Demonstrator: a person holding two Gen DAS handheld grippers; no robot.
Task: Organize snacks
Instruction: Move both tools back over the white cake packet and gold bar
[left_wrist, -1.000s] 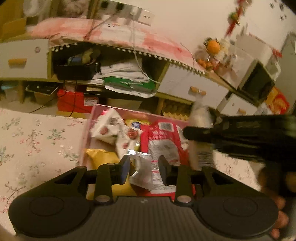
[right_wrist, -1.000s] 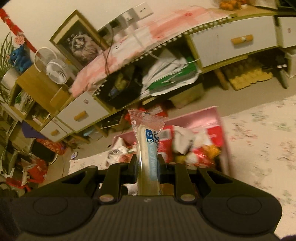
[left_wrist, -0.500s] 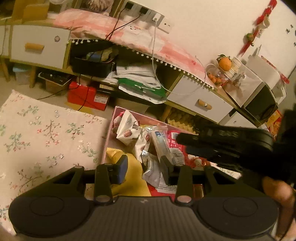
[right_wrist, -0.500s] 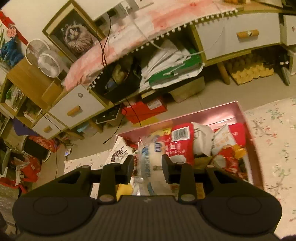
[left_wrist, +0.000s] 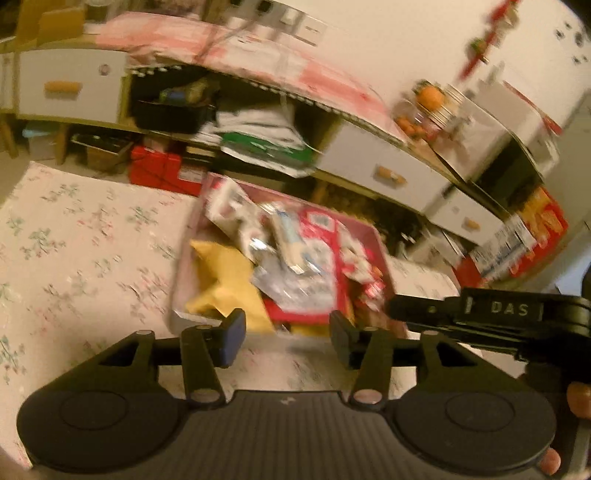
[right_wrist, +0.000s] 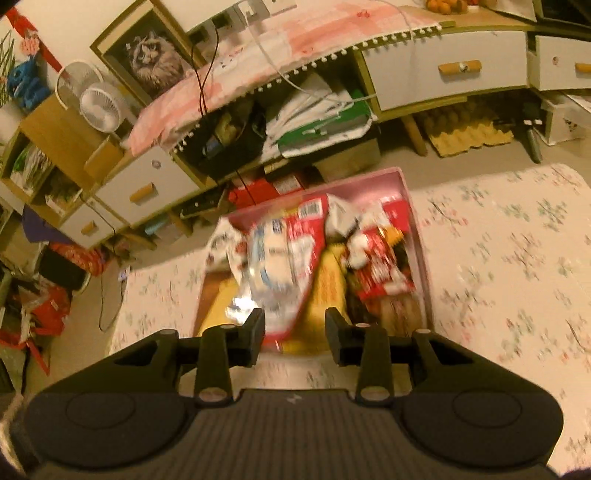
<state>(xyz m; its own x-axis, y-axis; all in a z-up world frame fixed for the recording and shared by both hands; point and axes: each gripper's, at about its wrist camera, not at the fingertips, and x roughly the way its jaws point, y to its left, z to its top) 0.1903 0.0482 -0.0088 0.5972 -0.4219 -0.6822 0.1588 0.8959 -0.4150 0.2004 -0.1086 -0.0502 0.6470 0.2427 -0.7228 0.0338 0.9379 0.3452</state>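
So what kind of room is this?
Probably a lived-in room at home: a floral cloth under the pink snack box, a cabinet with drawers, and a small fan.

The left tool (left_wrist: 287, 334) points steeply downward, its jaws opening with nothing between them. The right tool (right_wrist: 294, 334) tilts down likewise, jaws also opening and empty. In the left wrist view the right tool reaches in from the right edge, a person's fingertips (left_wrist: 578, 394) wrapped behind it.
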